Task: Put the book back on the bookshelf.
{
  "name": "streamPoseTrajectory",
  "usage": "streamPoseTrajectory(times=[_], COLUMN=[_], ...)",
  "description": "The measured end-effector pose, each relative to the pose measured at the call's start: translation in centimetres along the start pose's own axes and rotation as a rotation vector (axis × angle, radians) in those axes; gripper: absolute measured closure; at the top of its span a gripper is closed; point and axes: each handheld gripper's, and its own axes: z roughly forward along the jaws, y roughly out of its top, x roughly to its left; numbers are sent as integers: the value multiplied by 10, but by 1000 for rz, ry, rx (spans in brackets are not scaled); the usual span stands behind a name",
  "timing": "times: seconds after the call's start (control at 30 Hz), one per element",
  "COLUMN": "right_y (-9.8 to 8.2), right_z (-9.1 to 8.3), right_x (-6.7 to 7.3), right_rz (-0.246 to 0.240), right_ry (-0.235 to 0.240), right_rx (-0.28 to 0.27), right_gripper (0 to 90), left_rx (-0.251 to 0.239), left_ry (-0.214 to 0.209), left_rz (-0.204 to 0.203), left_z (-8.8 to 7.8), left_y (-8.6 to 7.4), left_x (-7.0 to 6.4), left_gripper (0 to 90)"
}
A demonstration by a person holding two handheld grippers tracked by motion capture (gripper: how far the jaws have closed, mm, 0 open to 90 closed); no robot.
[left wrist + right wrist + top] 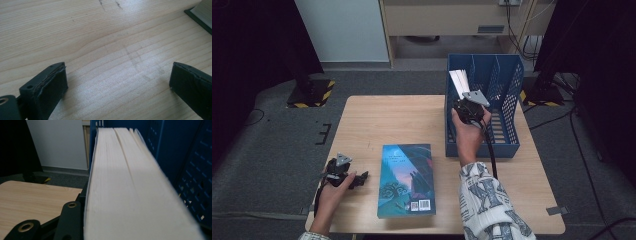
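Note:
A thick book with white page edges (459, 80) stands tilted in the left slot of a blue file rack (507, 146). My right gripper (469, 104) grips it from the near side, shut on it. In the right gripper view the page edge (130, 195) runs away between the jaws, and one black finger (71, 218) lies against its cover. A second book with a teal illustrated cover (406, 180) lies flat on the wooden table (387, 115). My left gripper (361, 178) rests low on the table to that book's left, its jaws wide open (118, 82) over bare wood.
The rack stands at the table's right rear and has several slots with perforated walls. A corner of the flat book (200, 15) shows at the upper right of the left gripper view. Dark stands and cables sit on the grey floor around the table.

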Motion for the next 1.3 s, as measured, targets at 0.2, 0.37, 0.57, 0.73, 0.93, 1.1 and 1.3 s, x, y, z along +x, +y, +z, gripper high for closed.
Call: streamPoseTrajectory(times=[0.2,0.37,0.57,0.73,0.93,1.1,1.3], right_y=[14,18,22,26,26,29,30], right_z=[-6,-5,-3,-1,1,2,2], right_x=[-1,-3,-4,-5,-5,-7,-7], right_rz=[-26,-23,-29,-43,-40,-31,-34], right_ry=[-3,11,21,37,42,50,45], right_rx=[-1,22,59,89,109,124,132], right_gripper=[538,535,516,519,531,519,582], left_rx=[0,0,0,1,1,1,0], left_ry=[0,1,1,3,3,3,3], left_rz=[0,0,-1,-2,-2,-3,-3], left_z=[0,0,0,0,0,0,0], left_y=[0,0,0,0,0,0,0], left_x=[0,0,0,0,0,0,0], left_gripper=[8,7,7,7,7,7,7])
